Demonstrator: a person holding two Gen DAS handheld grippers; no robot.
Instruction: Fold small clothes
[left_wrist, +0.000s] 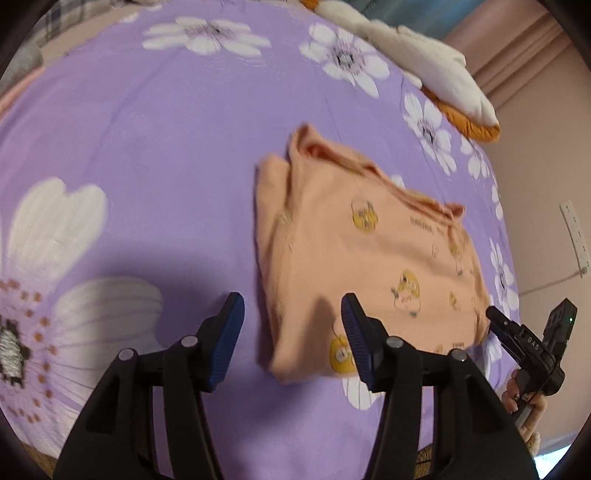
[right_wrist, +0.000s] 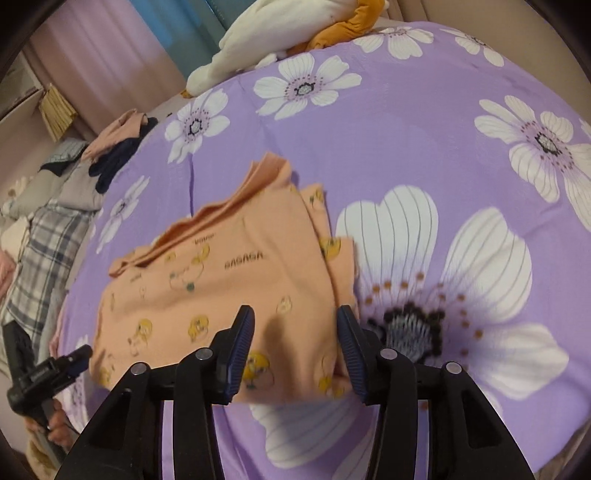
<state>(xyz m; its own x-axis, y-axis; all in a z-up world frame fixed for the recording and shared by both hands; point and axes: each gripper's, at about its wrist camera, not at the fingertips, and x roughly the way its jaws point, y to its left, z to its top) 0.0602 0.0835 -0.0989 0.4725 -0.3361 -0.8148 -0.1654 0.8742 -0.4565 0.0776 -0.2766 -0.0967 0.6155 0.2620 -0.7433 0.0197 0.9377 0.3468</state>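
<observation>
A small peach garment (left_wrist: 373, 258) with yellow cartoon prints lies folded flat on the purple flowered bedsheet (left_wrist: 147, 147). It also shows in the right wrist view (right_wrist: 229, 288). My left gripper (left_wrist: 293, 314) is open and empty, hovering over the garment's near left edge. My right gripper (right_wrist: 295, 325) is open and empty, above the garment's near right corner. The right gripper also shows at the far right of the left wrist view (left_wrist: 524, 332). The left gripper also shows at the lower left of the right wrist view (right_wrist: 48, 369).
A white and orange cushion (left_wrist: 436, 74) lies at the bed's far edge. A pile of other clothes (right_wrist: 118, 147) and a plaid fabric (right_wrist: 40, 258) lie off the bed's left side. A pink wall with a socket (left_wrist: 574, 236) stands to the right.
</observation>
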